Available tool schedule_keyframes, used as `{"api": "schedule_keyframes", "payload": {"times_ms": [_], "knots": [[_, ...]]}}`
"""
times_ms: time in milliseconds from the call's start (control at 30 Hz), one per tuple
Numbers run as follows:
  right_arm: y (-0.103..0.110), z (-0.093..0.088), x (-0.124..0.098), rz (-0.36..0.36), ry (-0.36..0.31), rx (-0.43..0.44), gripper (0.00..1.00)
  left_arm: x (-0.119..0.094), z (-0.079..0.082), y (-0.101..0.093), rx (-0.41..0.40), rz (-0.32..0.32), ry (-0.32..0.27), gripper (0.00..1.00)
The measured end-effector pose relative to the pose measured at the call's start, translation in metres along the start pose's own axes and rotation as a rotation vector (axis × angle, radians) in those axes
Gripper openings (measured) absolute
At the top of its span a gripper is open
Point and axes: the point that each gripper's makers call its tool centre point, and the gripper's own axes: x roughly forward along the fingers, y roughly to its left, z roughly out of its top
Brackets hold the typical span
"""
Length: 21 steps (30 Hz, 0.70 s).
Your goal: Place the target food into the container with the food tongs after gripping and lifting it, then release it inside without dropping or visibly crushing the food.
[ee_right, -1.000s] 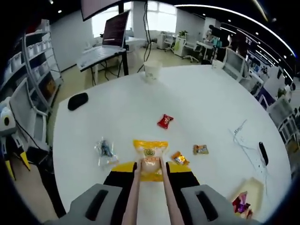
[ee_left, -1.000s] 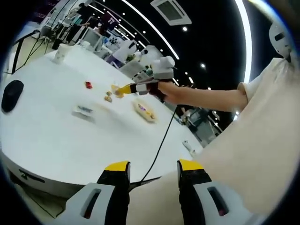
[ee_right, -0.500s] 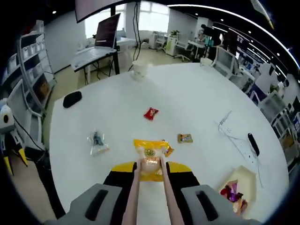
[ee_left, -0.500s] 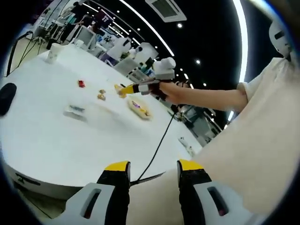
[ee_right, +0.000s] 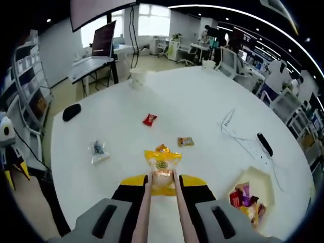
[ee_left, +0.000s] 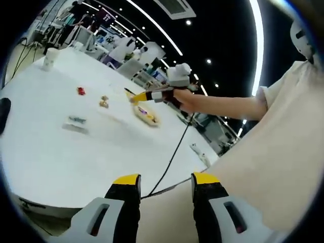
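My right gripper (ee_right: 163,179) is shut on beige food tongs (ee_right: 144,212), and the tong tips pinch a yellow snack packet (ee_right: 162,163) held above the white table (ee_right: 202,106). The container, a pale tray (ee_right: 249,195) holding several wrapped snacks, lies low and to the right of the packet. In the left gripper view a person's hand holds that right gripper (ee_left: 154,95) out over the table, with the yellow packet (ee_left: 133,97) just above the tray (ee_left: 145,115). My left gripper (ee_left: 164,183) stands open with nothing between its jaws, back from the table edge.
Loose on the table are a red packet (ee_right: 149,119), an orange packet (ee_right: 185,142), a small one (ee_right: 162,149) behind the held packet and a clear packet (ee_right: 97,150). A paper cup (ee_right: 136,78), a black mouse (ee_right: 71,112) and a cable with a black remote (ee_right: 265,144) lie further off.
The right gripper has carried the yellow packet rightward across the table, closer to the tray, which now shows more fully. The left gripper stays open.
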Motion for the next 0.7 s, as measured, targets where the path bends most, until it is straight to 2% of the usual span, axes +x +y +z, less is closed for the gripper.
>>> {"api": "schedule_keyframes", "payload": {"times_ms": [167, 433, 700], "knots": [[-0.008, 0.004, -0.01, -0.023, -0.021, 0.016, 0.23, 0.003, 0.008, 0.0, 0.024, -0.006, 0.007, 0.39], [-0.037, 0.007, -0.027, -0.069, -0.056, 0.056, 0.23, 0.011, 0.014, 0.002, 0.044, -0.016, 0.011, 0.39], [-0.048, 0.007, -0.044, -0.107, -0.076, 0.085, 0.23, 0.018, 0.013, 0.0, 0.054, -0.024, 0.025, 0.39]]}}
